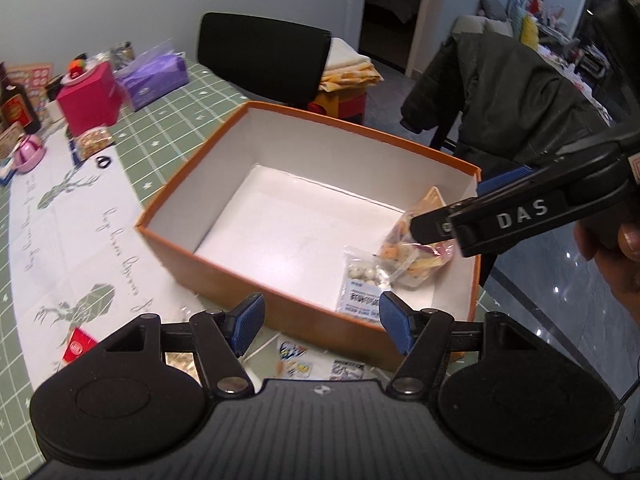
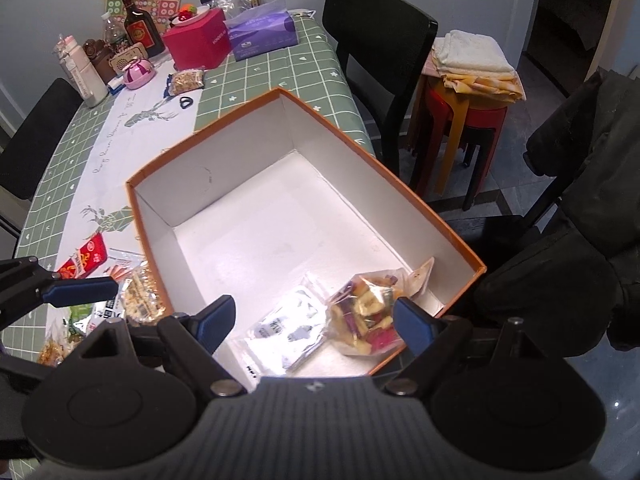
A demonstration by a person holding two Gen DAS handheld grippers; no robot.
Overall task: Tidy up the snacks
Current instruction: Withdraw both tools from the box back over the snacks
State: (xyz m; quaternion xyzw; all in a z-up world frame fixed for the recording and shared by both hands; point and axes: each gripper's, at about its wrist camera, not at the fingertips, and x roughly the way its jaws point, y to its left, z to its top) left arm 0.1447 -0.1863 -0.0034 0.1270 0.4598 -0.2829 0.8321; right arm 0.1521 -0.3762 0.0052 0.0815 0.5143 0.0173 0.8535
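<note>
Left wrist view, left to right. The table [image 1: 168, 92], under a green grid cloth, carries at its far left a dark bottle [image 1: 16, 104], a pink round container [image 1: 28, 152], a red carton [image 1: 90, 98] and a purple tissue pack [image 1: 154, 80]; one clear bag of nuts [image 1: 94, 140] lies in front of the carton. At centre stands the orange box [image 1: 224, 276], open-topped and white inside. It holds two snack bags, both in its near right corner: a clear pack of pale round sweets [image 1: 362, 286] lying flat, and a bag of mixed dried fruit [image 1: 416, 248] touching it on the right. The left gripper [image 1: 320, 320] hangs over the box's near wall with jaws wide and nothing between them. The right gripper [image 1: 460, 216] enters from the right above the fruit bag, held by a hand [image 1: 612, 240]; its jaws cannot be judged here.

Right wrist view, left to right. On the table beside the box's left wall lie the snacks not yet boxed: one red packet [image 2: 86, 260], one bag of puffed pieces [image 2: 140, 300], one green-and-white packet [image 2: 86, 316], and others too cropped to count. The same box [image 2: 140, 216] again shows the two bags, the pale pack [image 2: 288, 328] and the fruit bag [image 2: 368, 316]. The right gripper [image 2: 316, 320] hangs above them, jaws wide, pads clear of both bags. Two black chairs [image 2: 380, 36] and one stack of stools [image 2: 472, 120] bearing folded cloths stand beyond.
</note>
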